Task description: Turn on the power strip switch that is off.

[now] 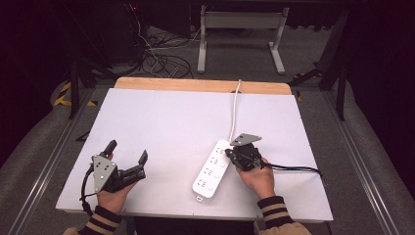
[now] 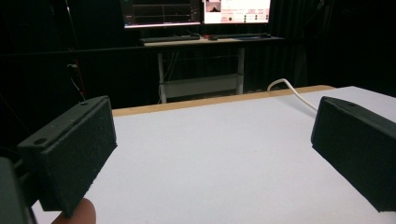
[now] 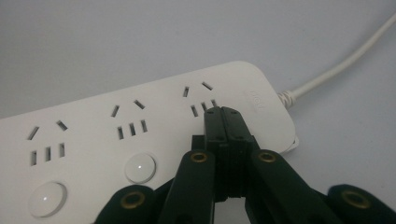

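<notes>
Right claw (image 1: 237, 152): held in the person's right hand (image 1: 257, 178) at lower right of centre in the high view, pointing toward the upper left of the frame. Its jaws are pressed together with nothing between them, and the tips rest on the top face of the power strip (image 1: 212, 169) at its cord end, just below the socket nearest the cord in the right gripper view (image 3: 223, 122).

Left claw (image 1: 128, 157): held in the left hand (image 1: 113, 198) at lower left of the high view, low over the table (image 1: 161, 117), well apart from the strip. Its jaws stand wide apart and hold nothing; bare table lies between them in the left gripper view (image 2: 210, 154).

Power strip: one, white, flat on the table, lying slantwise at lower centre of the high view. The right gripper view shows three socket groups and two round buttons. One white cord (image 1: 235, 110) runs from its upper end to the table's far edge.
</notes>
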A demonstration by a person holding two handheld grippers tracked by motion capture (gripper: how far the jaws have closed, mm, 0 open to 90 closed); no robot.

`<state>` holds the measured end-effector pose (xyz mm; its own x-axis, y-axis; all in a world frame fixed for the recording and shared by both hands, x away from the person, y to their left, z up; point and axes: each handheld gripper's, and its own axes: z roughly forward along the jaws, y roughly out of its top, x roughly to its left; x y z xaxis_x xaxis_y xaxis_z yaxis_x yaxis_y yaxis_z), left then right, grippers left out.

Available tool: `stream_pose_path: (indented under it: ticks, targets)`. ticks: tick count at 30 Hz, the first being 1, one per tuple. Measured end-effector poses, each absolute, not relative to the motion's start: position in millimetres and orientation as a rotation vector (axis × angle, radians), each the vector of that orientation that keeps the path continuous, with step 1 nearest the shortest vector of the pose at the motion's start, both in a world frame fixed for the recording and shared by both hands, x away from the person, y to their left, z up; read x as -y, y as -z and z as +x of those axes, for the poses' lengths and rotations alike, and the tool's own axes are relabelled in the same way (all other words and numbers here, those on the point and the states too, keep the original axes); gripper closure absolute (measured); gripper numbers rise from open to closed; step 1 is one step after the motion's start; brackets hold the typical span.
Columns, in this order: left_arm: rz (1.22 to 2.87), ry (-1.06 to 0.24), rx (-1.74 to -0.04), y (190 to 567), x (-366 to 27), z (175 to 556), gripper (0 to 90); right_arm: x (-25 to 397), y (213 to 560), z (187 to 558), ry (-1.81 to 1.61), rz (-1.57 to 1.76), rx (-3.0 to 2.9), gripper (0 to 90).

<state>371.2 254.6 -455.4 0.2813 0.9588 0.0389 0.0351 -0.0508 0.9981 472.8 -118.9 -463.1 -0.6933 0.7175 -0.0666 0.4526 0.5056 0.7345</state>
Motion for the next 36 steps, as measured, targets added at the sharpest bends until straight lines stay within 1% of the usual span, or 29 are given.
stream_pose_path:
  ticks: [36]
  targets:
    - [1.393, -0.997, -0.998, 454.5, -254.3, 371.5, 0.9, 122.8, 463.0, 471.5, -1.010, 0.969, -2.359, 90.0]
